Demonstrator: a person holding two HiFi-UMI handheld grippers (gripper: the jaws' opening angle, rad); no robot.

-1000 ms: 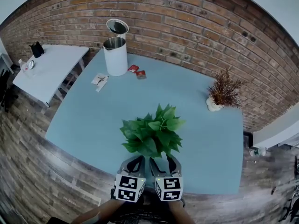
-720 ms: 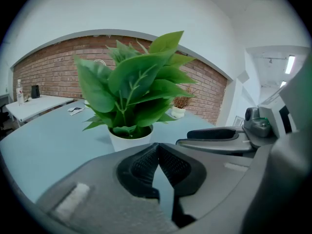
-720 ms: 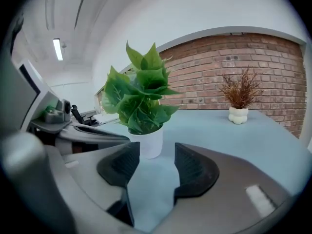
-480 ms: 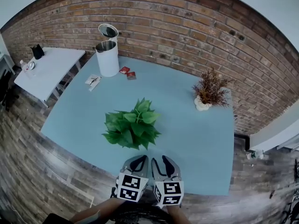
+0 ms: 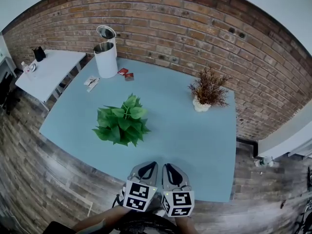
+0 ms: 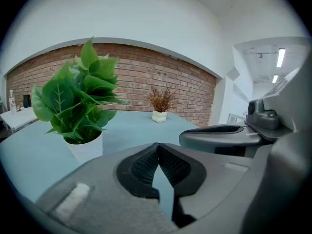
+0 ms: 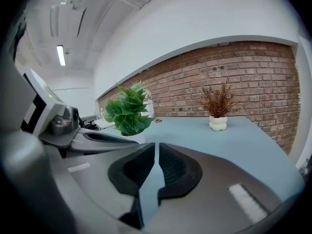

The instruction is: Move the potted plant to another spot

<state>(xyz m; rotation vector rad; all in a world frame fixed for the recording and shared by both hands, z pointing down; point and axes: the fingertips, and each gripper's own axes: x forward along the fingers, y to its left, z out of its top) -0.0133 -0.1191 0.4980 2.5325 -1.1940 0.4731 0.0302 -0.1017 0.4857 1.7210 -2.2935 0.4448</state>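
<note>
The green potted plant (image 5: 121, 126) stands upright in its white pot on the light blue table (image 5: 195, 145), left of the middle. Both grippers hang side by side at the table's near edge, well back from the plant and touching nothing. My left gripper (image 5: 149, 165) is shut and empty; in the left gripper view the plant (image 6: 73, 101) stands ahead and to the left of the closed jaws (image 6: 157, 145). My right gripper (image 5: 167, 165) has its jaws closing, nearly together, with nothing between them (image 7: 156, 144); the plant (image 7: 127, 111) shows ahead to its left.
A dried brown plant in a white vase (image 5: 207, 89) stands at the table's far right. A white bin with its lid up (image 5: 106, 57), red packets (image 5: 126, 73) and papers (image 5: 91, 82) lie at the far left. A white side table (image 5: 48, 69) stands beyond, before a brick wall.
Both grippers have let go of the plant's pot and drawn back to the near edge. The plant stays on the table, now farther from them. The jaws have closed.
</note>
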